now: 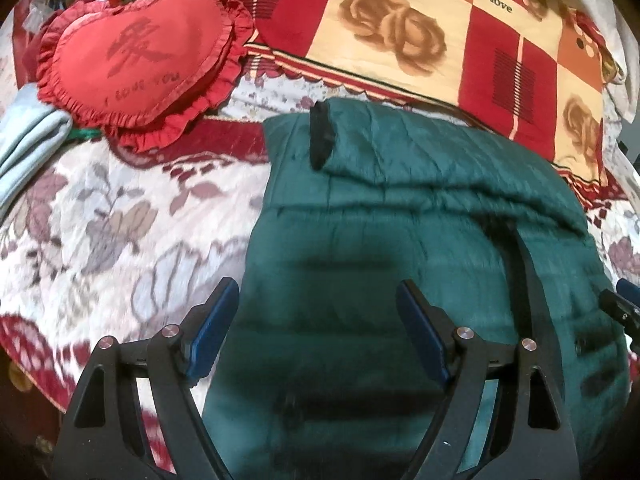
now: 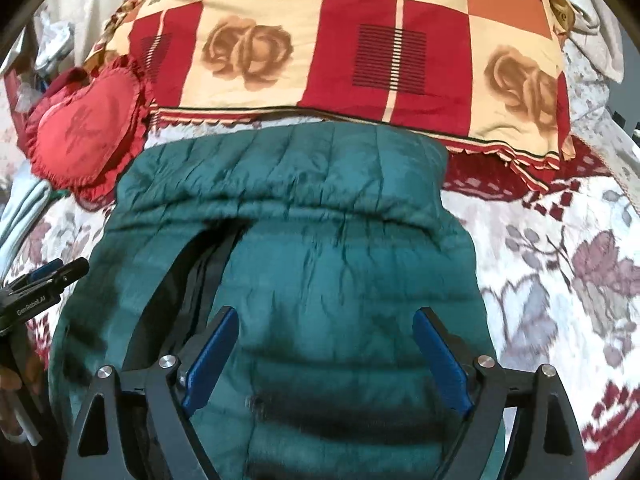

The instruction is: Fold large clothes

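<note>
A dark green quilted puffer jacket (image 1: pixel 420 216) lies on the floral bedspread, its sleeves folded across the far part; a black cuff (image 1: pixel 322 136) shows at the upper left. Its black-lined front opening (image 2: pixel 200 264) runs down the middle. My left gripper (image 1: pixel 316 300) is open and empty, hovering over the jacket's near left part. My right gripper (image 2: pixel 324 328) is open and empty over the jacket (image 2: pixel 340 216) on its near right part. The right gripper's tip shows at the left wrist view's right edge (image 1: pixel 620 304); the left gripper shows at the right wrist view's left edge (image 2: pixel 44 280).
A red heart-shaped frilled cushion (image 1: pixel 140 60) lies at the far left. A red, orange and cream quilt with roses (image 1: pixel 420 28) lies behind the jacket. A pale blue folded cloth (image 1: pixel 24 140) lies at the left. The floral bedspread (image 2: pixel 560 272) surrounds the jacket.
</note>
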Motion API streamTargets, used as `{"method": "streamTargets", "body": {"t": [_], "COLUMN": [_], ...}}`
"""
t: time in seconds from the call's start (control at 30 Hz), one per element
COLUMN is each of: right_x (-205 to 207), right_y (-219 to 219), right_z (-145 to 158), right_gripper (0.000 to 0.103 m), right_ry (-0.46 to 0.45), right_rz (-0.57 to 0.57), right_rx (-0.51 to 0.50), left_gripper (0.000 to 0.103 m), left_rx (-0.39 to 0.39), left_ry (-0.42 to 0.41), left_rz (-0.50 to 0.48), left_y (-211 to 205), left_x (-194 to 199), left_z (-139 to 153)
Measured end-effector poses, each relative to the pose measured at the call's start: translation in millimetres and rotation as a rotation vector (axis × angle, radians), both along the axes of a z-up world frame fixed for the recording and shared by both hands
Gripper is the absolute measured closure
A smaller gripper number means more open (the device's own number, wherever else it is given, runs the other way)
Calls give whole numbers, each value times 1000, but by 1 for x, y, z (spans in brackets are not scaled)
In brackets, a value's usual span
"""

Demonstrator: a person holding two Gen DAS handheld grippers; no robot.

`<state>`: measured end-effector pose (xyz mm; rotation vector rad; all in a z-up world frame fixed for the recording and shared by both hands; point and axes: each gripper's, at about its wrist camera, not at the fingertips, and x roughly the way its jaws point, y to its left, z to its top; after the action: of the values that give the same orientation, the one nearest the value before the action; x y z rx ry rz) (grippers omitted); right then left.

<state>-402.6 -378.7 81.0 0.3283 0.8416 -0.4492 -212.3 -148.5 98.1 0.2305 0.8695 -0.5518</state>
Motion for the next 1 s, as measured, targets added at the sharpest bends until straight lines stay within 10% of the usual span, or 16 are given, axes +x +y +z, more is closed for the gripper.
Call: {"method": "streamTargets", "body": {"t": [1.0], "right_x": [-98], "right_y": [49], "right_z": [-25], "right_gripper": [11], "right_ry": [37], "right_rz": [-17], "right_rx": [99], "left_gripper": [22], "left_rx": [-15], "left_ry": [59], "left_rz": [74], "left_y": [91], "left_x": [-72], "left_z": [-24]}}
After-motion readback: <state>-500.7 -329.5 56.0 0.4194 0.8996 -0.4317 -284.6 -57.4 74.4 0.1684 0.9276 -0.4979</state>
